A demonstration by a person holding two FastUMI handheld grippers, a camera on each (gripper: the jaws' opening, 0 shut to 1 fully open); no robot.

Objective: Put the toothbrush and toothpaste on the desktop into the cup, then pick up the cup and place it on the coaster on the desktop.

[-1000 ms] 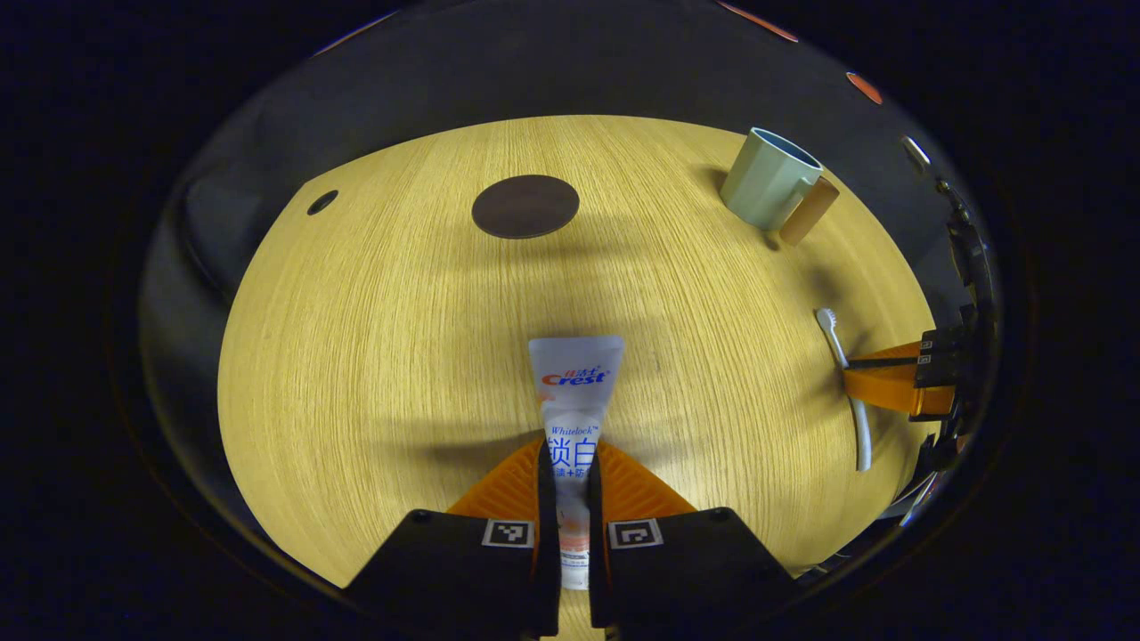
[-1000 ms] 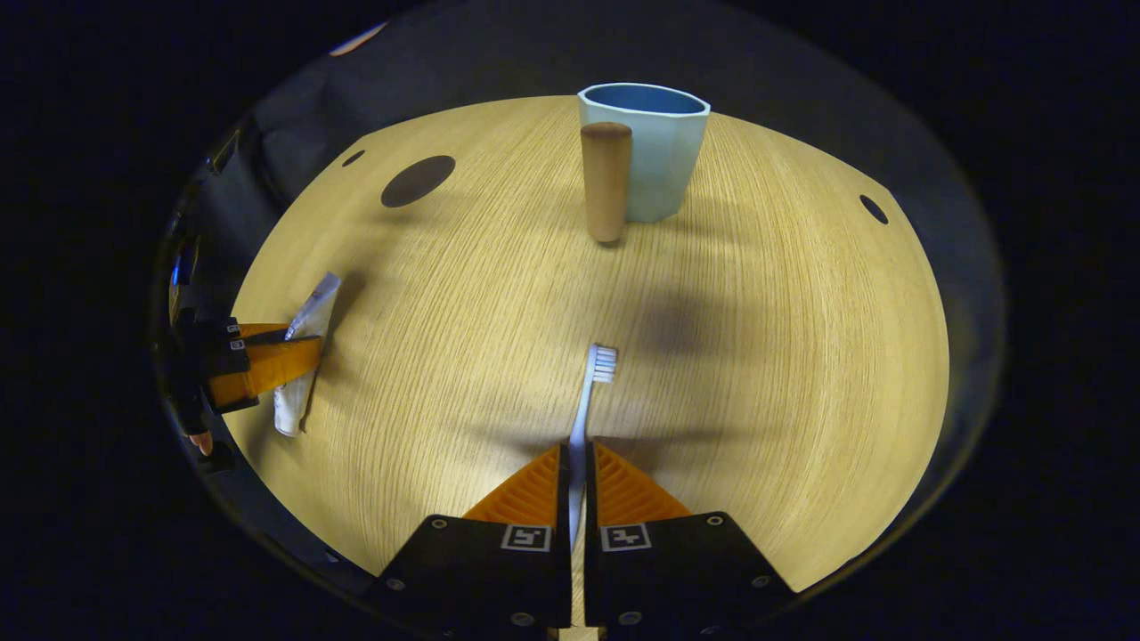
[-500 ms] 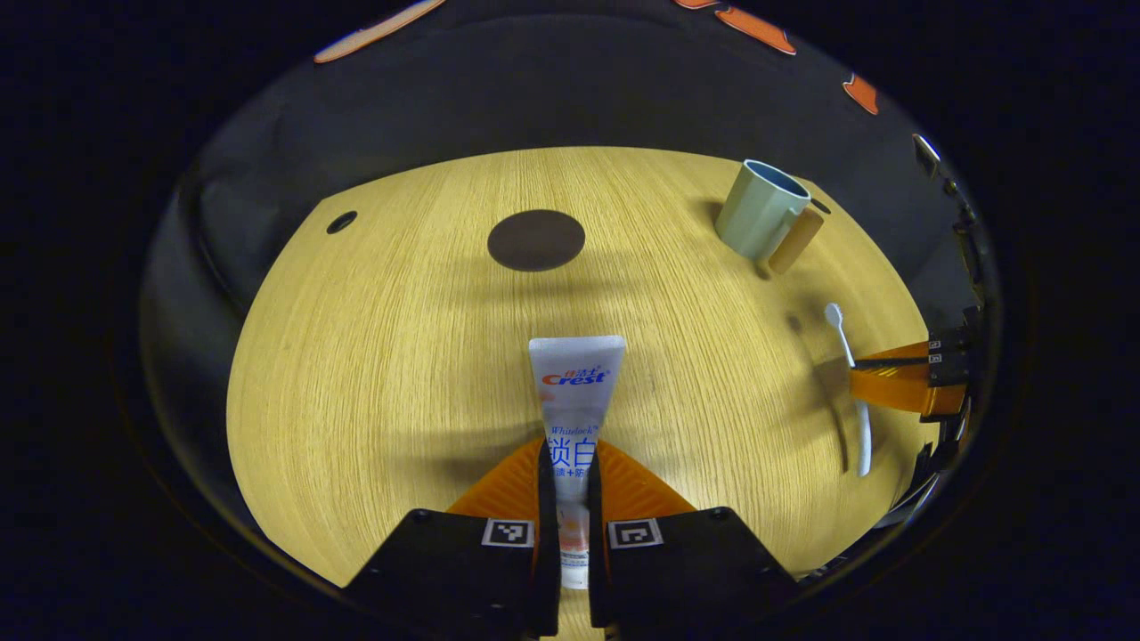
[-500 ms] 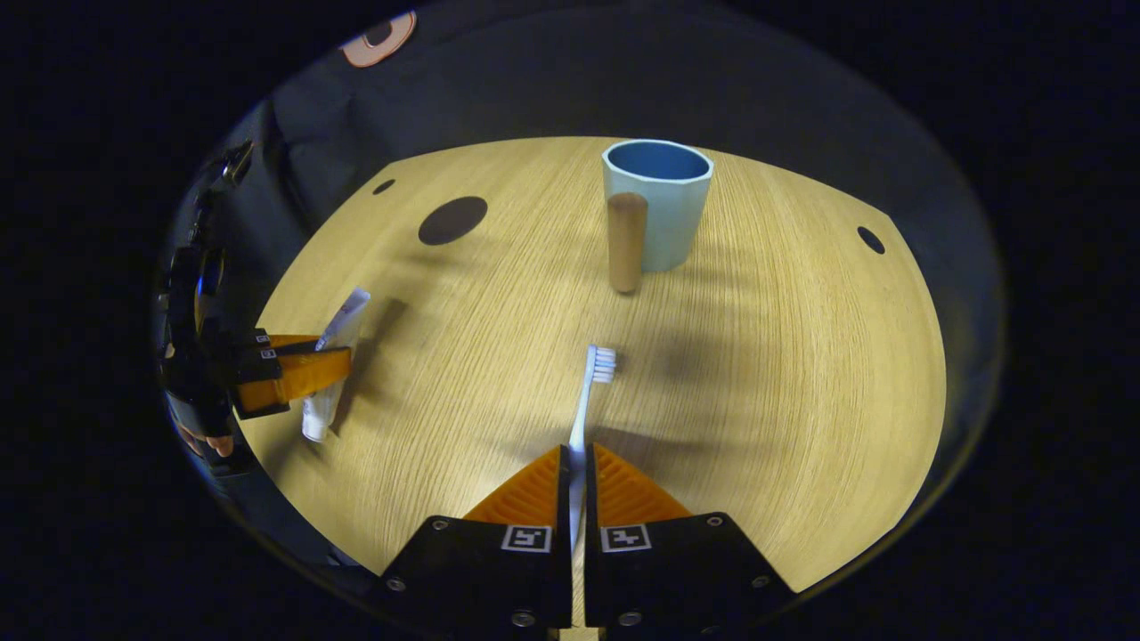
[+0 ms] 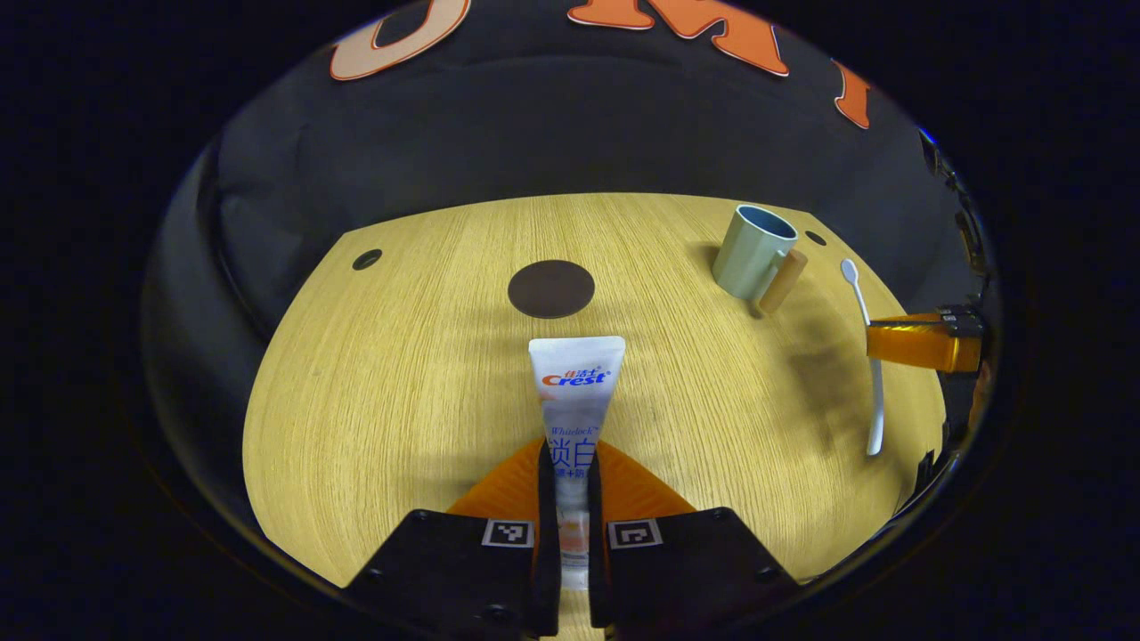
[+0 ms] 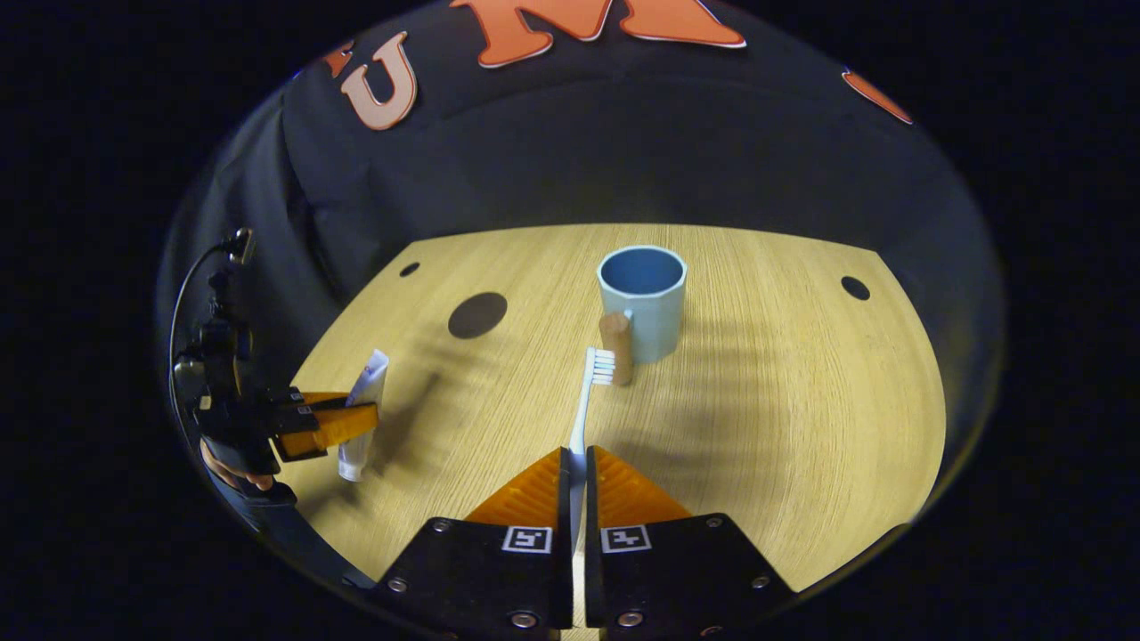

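My left gripper [image 5: 567, 458] is shut on a white toothpaste tube [image 5: 574, 383], held above the wooden desktop with its flat end pointing forward. My right gripper [image 6: 577, 463] is shut on the handle of a white toothbrush [image 6: 590, 392], bristles forward, also lifted off the table. A pale green cup [image 6: 643, 301] with a blue inside and a wooden handle [image 6: 615, 347] stands upright ahead of the right gripper. In the left gripper view the cup [image 5: 753, 252] sits at the far right and the dark round coaster [image 5: 551, 288] lies straight ahead. The right gripper [image 5: 922, 345] with the toothbrush [image 5: 868, 352] shows at the right edge.
The desktop [image 5: 410, 374] has small dark holes near its far corners [image 5: 366, 260] [image 6: 855, 288]. The coaster [image 6: 477, 314] lies left of the cup in the right gripper view. The left gripper [image 6: 325, 425] with the tube [image 6: 363, 417] and a hand sit at the left edge.
Both grippers have risen from the desktop, carrying the toothpaste and the toothbrush up with them. The table looks farther away and more of the back wall is in sight.
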